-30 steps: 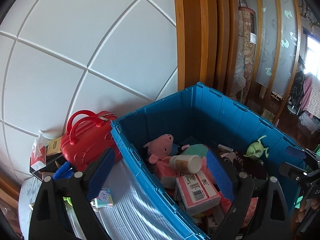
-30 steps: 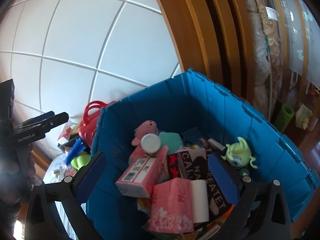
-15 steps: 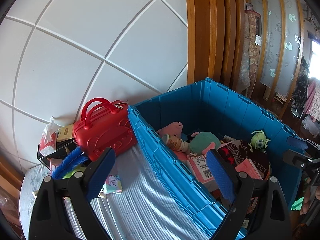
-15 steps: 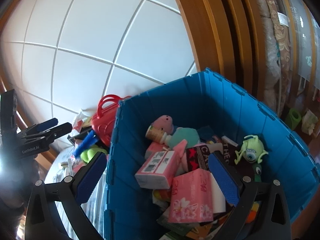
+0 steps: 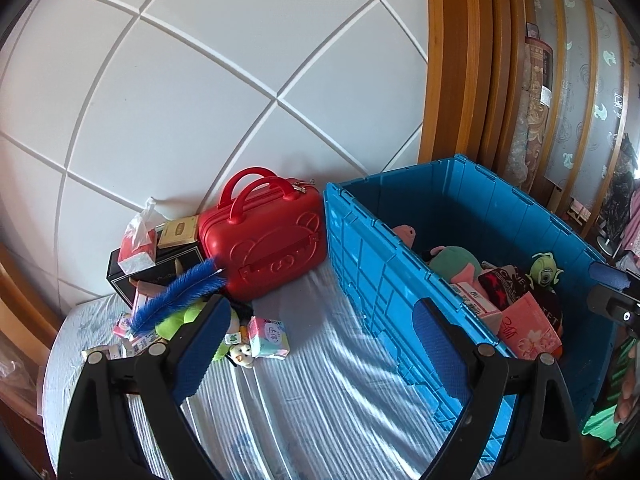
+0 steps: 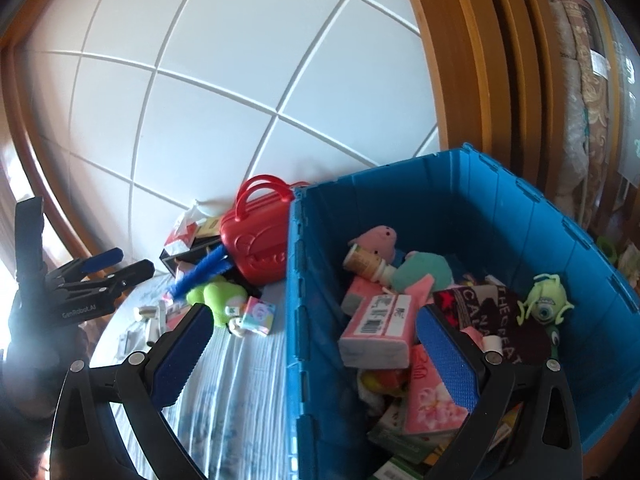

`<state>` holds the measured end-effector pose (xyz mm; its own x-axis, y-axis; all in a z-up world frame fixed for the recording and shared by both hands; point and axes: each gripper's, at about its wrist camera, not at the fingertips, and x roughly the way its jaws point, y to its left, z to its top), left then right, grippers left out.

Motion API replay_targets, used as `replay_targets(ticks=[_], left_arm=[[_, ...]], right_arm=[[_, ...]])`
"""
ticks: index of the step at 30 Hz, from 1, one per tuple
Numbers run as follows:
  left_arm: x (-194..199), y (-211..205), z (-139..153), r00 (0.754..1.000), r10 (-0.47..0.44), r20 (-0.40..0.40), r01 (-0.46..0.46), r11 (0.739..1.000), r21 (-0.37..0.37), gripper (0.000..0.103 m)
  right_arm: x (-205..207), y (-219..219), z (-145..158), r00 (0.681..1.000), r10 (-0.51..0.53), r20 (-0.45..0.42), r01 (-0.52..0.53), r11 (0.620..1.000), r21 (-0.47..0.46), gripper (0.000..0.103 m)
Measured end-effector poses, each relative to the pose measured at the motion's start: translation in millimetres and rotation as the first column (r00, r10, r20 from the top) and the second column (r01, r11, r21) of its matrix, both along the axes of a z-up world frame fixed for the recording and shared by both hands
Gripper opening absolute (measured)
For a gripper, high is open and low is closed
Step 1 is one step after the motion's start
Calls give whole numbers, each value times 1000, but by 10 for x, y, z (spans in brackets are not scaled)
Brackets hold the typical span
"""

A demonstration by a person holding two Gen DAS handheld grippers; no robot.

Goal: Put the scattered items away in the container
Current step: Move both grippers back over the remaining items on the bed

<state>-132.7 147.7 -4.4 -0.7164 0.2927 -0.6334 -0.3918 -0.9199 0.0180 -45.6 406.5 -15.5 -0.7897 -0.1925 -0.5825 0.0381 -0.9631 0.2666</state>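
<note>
Surface: a bed [image 5: 320, 392] under a pale blue-white striped sheet, sunlit and creased, carries everything.
Wall: white padded panels [image 5: 200, 100] crossed by raised diagonal seams rise right behind the bed.
Room: an orange-brown wooden frame [image 5: 452, 60] borders the panels on the right; beyond it stand frosted patterned glass panels and a rolled patterned fabric.
Container: a blue plastic crate [image 6: 304, 320] sits on the bed against the wall, holding a pink pig plush [image 6: 378, 240], a green one-eyed monster toy [image 6: 544, 304], pink tissue packs and a bottle.
Scattered items: a red mini suitcase [image 5: 264, 248] touches the crate's left wall; left of it lie a blue bottle brush [image 5: 180, 292], a black box, a red tissue pack, a green plush and a small pastel packet [image 5: 269, 336].
Left gripper [image 5: 320, 344]: jaws spread wide, nothing between them, above the sheet before the crate's corner.
Right gripper [image 6: 312, 352]: jaws spread, nothing between them, straddling the crate's near-left wall.
</note>
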Motion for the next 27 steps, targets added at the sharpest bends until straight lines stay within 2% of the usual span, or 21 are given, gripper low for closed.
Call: replay_targets(ticks=[9, 17, 27], left_arm=[[-52, -928, -68, 999, 34, 1, -34, 999, 6, 93], [-207, -1889, -292, 995, 88, 47, -88, 996, -8, 93], [-326, -2869, -681, 983, 153, 100, -150, 988, -36, 93]], right_arm=[[-133, -931, -14, 999, 44, 21, -45, 999, 23, 103], [-330, -1779, -161, 995, 82, 49, -84, 996, 21, 103], [-480, -2632, -372, 991, 124, 55, -126, 991, 35, 103]])
